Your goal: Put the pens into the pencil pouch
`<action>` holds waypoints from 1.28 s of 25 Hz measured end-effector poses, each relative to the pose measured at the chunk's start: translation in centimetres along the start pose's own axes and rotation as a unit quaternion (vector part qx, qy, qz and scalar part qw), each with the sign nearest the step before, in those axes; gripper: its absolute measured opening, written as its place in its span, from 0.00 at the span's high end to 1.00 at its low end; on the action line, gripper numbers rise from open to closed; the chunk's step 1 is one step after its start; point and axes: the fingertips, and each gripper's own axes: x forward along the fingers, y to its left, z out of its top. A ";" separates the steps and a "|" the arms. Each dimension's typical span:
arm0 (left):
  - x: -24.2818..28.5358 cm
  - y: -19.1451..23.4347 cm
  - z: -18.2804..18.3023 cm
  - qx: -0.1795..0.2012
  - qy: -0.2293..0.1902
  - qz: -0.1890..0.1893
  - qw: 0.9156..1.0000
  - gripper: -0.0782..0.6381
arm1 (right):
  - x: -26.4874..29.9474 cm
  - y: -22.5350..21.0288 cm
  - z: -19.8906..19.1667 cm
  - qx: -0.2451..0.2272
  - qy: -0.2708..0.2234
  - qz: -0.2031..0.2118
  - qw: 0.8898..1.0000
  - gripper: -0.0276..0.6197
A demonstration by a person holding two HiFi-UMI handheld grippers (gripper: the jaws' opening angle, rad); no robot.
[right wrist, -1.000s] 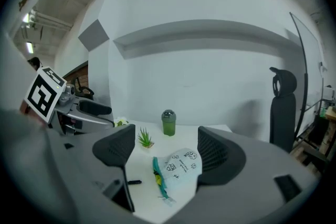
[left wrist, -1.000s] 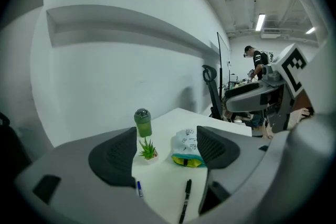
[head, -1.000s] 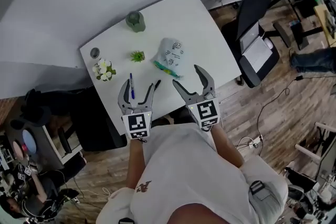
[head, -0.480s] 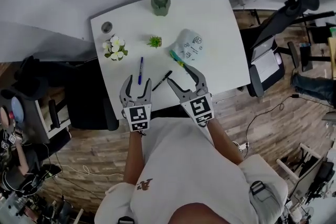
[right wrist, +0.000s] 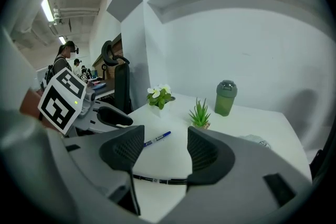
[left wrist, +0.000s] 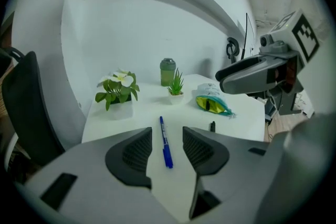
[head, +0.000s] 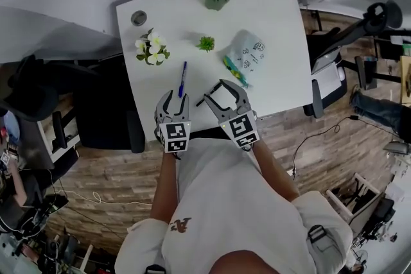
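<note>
Both jaws narrowing round left gripper's [left wrist: 167, 139] blue pen [left wrist: 164, 131], right gripper's [right wrist: 166, 139] half-hidden black pen [right wrist: 160, 180]

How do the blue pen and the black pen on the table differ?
The blue pen has a bright blue barrel; the black pen is dark. The blue pen lies lengthwise, in line with the gap of the left gripper; the black pen lies crosswise between the jaws of the right gripper. Both grippers' jaws have just been closing, yet neither presses its pen. Both pens lie flat on the white table, outside the pouch.
</note>
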 end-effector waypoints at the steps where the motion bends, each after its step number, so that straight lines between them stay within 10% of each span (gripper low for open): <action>1: 0.4 0.1 -0.8 -0.003 0.008 -0.004 1.000 0.64 | 0.4 0.2 -0.4 0.000 0.006 0.001 1.000 0.56; 32: 4.5 -0.1 -7.0 -0.009 0.084 -0.038 0.996 0.82 | 4.7 4.0 -5.5 -0.003 0.076 0.047 0.996 0.62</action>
